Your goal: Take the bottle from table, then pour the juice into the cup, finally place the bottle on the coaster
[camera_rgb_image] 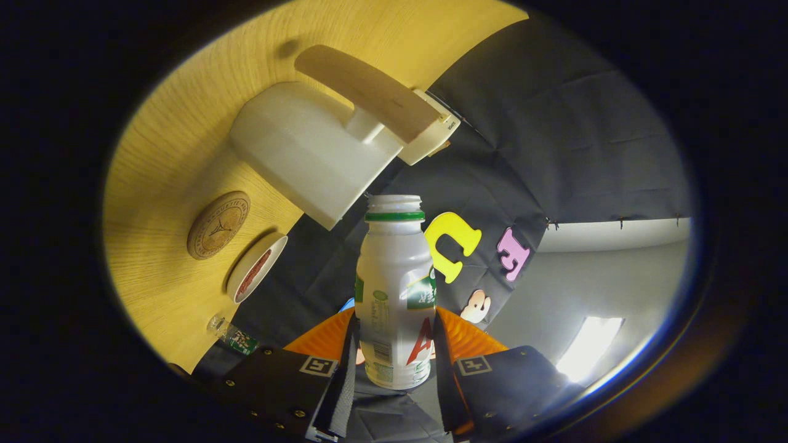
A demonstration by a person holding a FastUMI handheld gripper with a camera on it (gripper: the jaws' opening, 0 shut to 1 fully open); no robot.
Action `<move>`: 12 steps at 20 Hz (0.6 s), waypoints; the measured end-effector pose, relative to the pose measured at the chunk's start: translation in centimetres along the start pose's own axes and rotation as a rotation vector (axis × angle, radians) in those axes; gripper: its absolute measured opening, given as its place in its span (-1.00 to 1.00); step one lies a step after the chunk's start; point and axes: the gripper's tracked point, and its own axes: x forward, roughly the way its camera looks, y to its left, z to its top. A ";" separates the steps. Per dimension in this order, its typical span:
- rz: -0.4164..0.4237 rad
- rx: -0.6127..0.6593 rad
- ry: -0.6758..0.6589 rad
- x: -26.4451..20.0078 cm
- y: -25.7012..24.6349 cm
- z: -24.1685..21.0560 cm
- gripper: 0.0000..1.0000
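Note:
My gripper [394, 329] is shut on a white plastic bottle [394, 277] with a green neck band; both fingers press on its lower body. The view is rolled, so the wooden table [166, 147] rises on the left and the bottle lies tipped well over relative to it, lifted off the surface. A small white cup [255, 266] with a reddish inside stands on the table left of the bottle. A round wooden coaster [218, 224] lies just beyond the cup. The bottle's mouth [394, 203] points up toward a large white vessel.
The large white vessel [308, 147] with a flat wooden handle [369, 92] stands on the table beyond the cup and coaster. A small clear bottle [233, 335] lies near the table's edge, close to my left finger. Black cloth wall hangs beyond the bottle.

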 end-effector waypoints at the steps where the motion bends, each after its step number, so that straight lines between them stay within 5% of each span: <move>1: 0.005 0.004 0.001 0.0 0.1 -0.1 0.12; 8: 0.050 0.142 0.047 1.0 0.3 -0.9 0.11; 12: 0.112 0.373 0.081 1.2 1.6 -1.8 0.12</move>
